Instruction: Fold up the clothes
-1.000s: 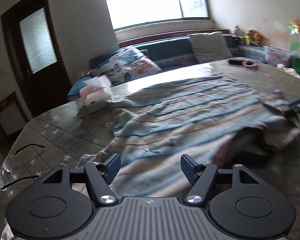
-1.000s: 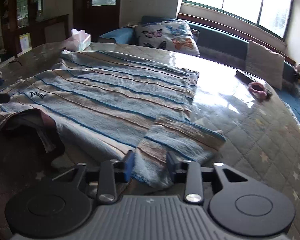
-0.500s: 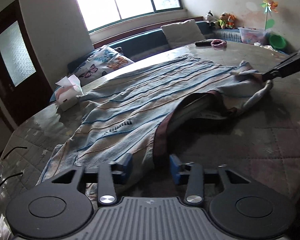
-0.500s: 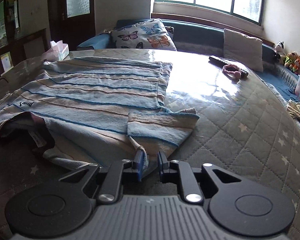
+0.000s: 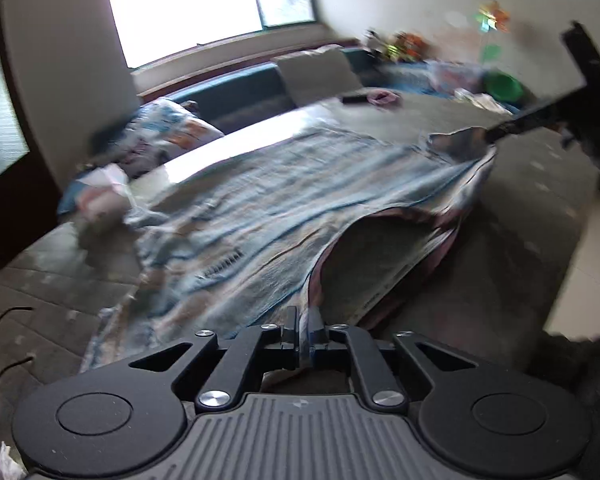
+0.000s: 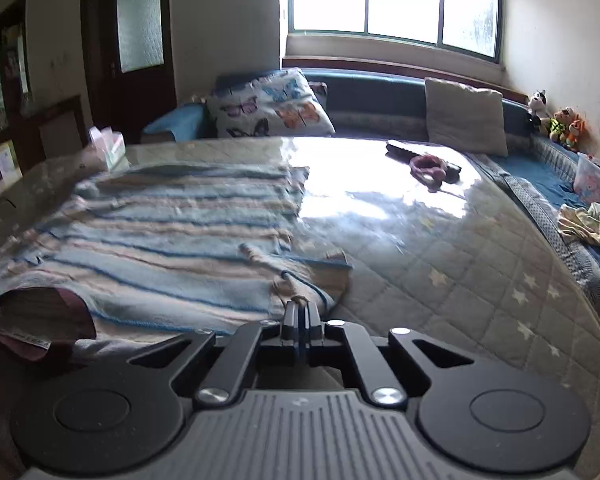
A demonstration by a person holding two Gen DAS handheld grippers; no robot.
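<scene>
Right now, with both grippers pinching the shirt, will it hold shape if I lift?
Probably not. The shirt looks floppy: it sags between the left gripper and right gripper. Likely light. Its collar already droops open.

One striped shirt (image 6: 172, 240), two cushions (butterfly cushion (image 6: 268, 104), plain cushion (image 6: 464, 116)), one tissue box (image 6: 108, 146), three plush toys (image 6: 556, 120)

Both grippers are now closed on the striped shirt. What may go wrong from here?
1. The left gripper and right gripper each pinch only a thin edge of the shirt, so the cloth may slip out.
2. The tissue box stands close to the shirt's far edge; a drag may knock it.
</scene>
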